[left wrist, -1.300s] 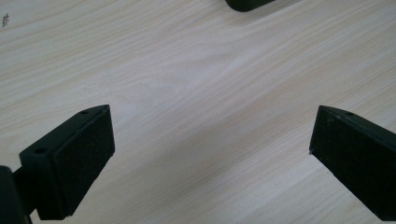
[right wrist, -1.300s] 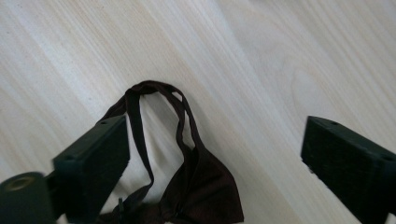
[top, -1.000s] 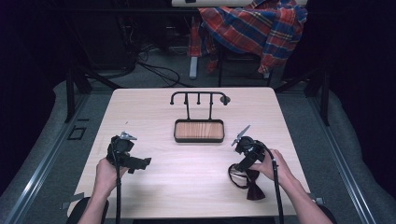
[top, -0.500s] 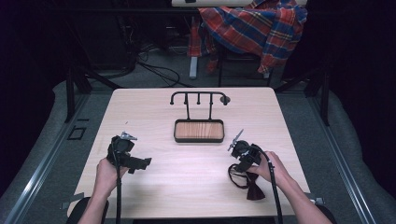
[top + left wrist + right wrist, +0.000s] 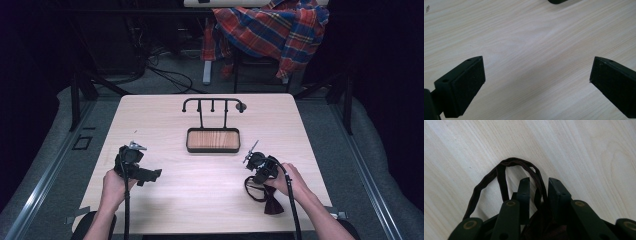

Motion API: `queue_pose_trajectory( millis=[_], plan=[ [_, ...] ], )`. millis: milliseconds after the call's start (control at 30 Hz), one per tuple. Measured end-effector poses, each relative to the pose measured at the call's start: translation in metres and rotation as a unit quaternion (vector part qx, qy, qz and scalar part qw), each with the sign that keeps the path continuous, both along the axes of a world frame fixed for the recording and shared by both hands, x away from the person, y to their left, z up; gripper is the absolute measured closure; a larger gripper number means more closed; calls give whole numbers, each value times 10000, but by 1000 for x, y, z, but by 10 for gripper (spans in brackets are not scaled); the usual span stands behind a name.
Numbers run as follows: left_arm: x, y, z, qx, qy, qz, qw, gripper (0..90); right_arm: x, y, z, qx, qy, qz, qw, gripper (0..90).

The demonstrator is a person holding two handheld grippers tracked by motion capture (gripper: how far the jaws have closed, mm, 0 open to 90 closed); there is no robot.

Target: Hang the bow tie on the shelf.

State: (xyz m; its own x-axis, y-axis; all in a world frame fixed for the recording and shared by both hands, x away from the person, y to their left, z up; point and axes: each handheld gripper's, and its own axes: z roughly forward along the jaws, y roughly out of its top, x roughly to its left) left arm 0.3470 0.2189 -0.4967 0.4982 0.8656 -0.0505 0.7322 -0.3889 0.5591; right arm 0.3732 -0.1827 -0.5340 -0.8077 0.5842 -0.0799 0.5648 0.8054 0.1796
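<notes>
A dark maroon bow tie (image 5: 274,204) lies near the table's front right, its thin strap (image 5: 251,189) looped out to the left. My right gripper (image 5: 262,183) is down on it, held by the person's right hand. In the right gripper view the jaws (image 5: 539,185) stand nearly together, with the strap (image 5: 501,170) running between them and maroon cloth at their base. My left gripper (image 5: 150,175) sits low over the table at the front left, held in the left hand. Its jaws (image 5: 536,82) are wide open over bare wood.
A black hook stand (image 5: 212,102) with a wooden tray base (image 5: 212,140) stands at the table's middle, beyond both grippers. A dark corner (image 5: 557,1) shows at the top of the left gripper view. A plaid cloth (image 5: 270,30) hangs behind the table.
My right gripper has moved a little toward the front edge and down onto the bow tie. The left gripper has stayed where it was.
</notes>
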Motion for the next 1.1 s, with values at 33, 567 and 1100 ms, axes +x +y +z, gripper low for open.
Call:
queue_pose_trajectory(
  millis=[33,567,1100],
  plan=[
    [0,0,0,-3,-1,4,10000,2,0,0,-1,9,-14,-24,10000,727],
    [0,-1,0,9,-2,-27,10000,2,1,-2,-5,-264,-47,-79,9996,774],
    [0,0,0,12,19,-24,10000,2,0,-4,-5,-261,-108,-156,9995,885]
  ],
)
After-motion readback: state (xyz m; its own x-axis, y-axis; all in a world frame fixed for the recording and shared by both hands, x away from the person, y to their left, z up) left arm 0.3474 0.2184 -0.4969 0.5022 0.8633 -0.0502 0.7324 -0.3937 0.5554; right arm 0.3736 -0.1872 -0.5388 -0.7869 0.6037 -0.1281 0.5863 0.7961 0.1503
